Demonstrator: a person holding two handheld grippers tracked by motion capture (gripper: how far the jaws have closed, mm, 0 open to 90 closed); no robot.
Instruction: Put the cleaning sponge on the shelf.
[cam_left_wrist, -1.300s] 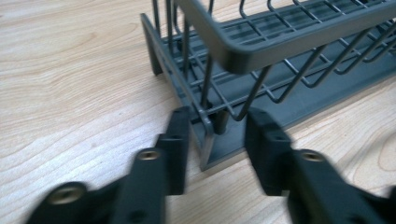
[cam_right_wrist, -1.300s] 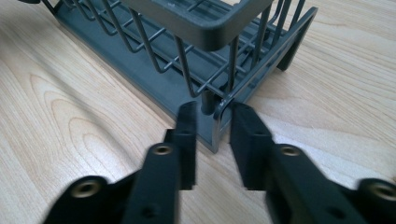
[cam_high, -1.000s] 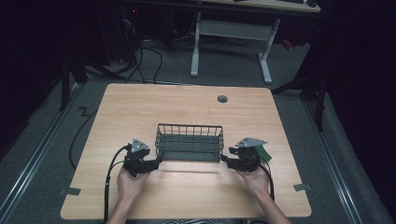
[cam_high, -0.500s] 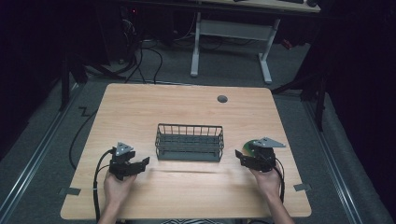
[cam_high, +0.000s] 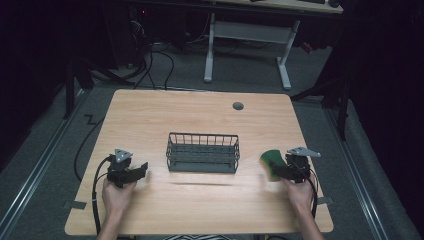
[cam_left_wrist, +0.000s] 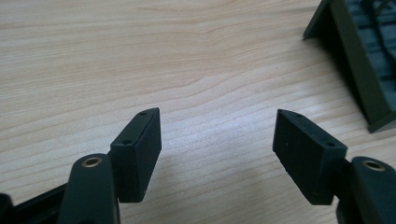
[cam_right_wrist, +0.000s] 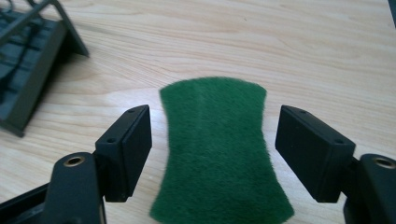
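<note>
A dark wire basket (cam_high: 202, 152) stands in the middle of the wooden table (cam_high: 200, 210). My left gripper (cam_high: 142, 170) rests near the table's left front, apart from the basket, and its jaws are open with nothing between them (cam_left_wrist: 217, 135); the basket's corner (cam_left_wrist: 359, 60) lies off to the side. A green scouring pad (cam_high: 270, 161) lies flat on the table right of the basket. My right gripper (cam_high: 274, 170) straddles the pad (cam_right_wrist: 215, 149). Its jaws have just been opening, and there are gaps between both pads and the scouring pad.
A round cable hole (cam_high: 238, 106) sits near the table's far edge. Behind the table stands a white-legged desk (cam_high: 247, 32) with cables on the floor (cam_high: 155, 60). The basket's end (cam_right_wrist: 28, 70) is close to the right gripper's left.
Both hands have drawn away from the basket's ends, outward and toward the near edge. The right jaws have spread, and the green pad now lies on the table between them.
</note>
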